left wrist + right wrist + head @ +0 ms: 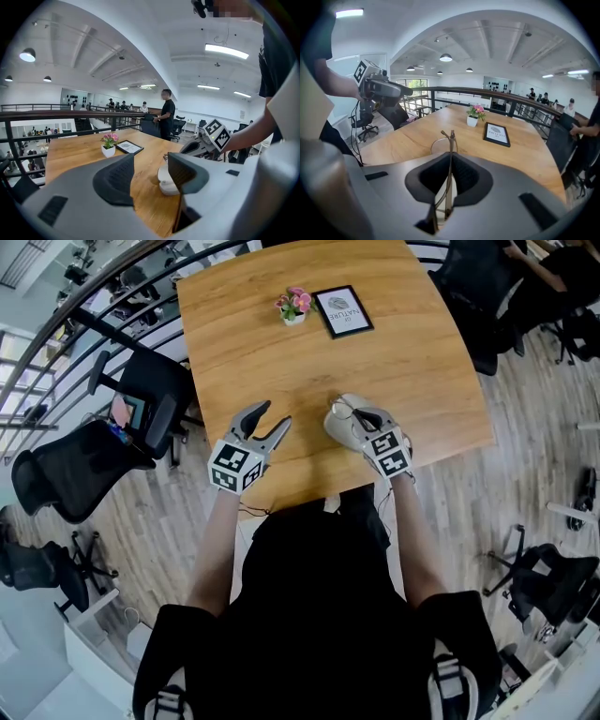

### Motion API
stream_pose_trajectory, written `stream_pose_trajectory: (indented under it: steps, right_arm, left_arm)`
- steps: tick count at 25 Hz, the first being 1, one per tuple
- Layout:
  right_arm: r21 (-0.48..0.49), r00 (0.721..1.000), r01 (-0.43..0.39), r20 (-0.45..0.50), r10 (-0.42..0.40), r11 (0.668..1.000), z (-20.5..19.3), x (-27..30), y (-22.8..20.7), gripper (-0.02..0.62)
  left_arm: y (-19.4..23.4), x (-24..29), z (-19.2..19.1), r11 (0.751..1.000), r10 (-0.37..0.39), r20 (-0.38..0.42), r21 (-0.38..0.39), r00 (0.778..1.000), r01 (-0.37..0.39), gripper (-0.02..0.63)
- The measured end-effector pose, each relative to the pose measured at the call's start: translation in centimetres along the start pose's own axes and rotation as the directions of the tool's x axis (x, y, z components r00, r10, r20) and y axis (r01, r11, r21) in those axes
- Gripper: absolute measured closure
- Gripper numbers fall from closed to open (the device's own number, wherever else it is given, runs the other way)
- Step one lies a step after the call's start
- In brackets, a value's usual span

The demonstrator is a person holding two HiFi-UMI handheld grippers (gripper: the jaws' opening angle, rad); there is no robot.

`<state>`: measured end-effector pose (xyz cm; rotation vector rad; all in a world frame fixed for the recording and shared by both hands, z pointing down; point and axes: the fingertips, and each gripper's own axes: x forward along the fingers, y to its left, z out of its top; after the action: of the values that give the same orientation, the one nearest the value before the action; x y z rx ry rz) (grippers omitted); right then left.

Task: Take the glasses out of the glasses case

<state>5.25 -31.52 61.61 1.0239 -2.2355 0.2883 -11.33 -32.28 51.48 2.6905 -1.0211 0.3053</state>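
Note:
My right gripper (362,415) is shut on a pair of thin metal-framed glasses (449,140), which stick up between its pads, one lens rim showing beyond the tips. It hangs just over the pale glasses case (338,427) near the front edge of the wooden table (403,352). The left gripper view shows that case (165,182) lying on the table, with the right gripper (197,147) above it. My left gripper (272,418) hovers to the case's left, open, with nothing between its fingers.
A small white pot of pink flowers (294,307) and a black-framed picture (342,311) stand at the table's far side. Black office chairs (141,399) flank the table, and a railing (56,115) runs behind it. A person in black (166,115) stands beyond the far end.

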Motion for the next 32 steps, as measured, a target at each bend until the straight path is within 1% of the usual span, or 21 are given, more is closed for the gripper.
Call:
stream_pose_trajectory:
  steps: [7,12,17,32]
  right_arm:
    - [-0.009,0.999,0.026,0.039,-0.026,1.000,2.0,-1.0,-0.3,0.573]
    - [-0.007,0.999,0.035,0.041,-0.035,0.999,2.0,-0.9,-0.5,0.573]
    - [-0.010,0.998,0.039,0.055,-0.039,0.999,2.4,-0.9,-0.5,0.574]
    - [-0.020,0.997,0.050,0.064,-0.049,0.999,2.8,-1.2,-0.7,0.574]
  left_arm:
    - [0.2,-0.4,0.3,1.000,-0.010,0.008,0.004,1.000,0.010,0.370]
    - [0.3,-0.4,0.6,1.000,-0.016,0.007,0.021,1.000,0.016,0.370]
    - [0.9,-0.7,0.7,1.000,-0.003,0.013,0.016,1.000,0.003,0.369]
    - [0.1,-0.5,1.1,0.999,-0.015,0.018,0.036,1.000,0.015,0.370]
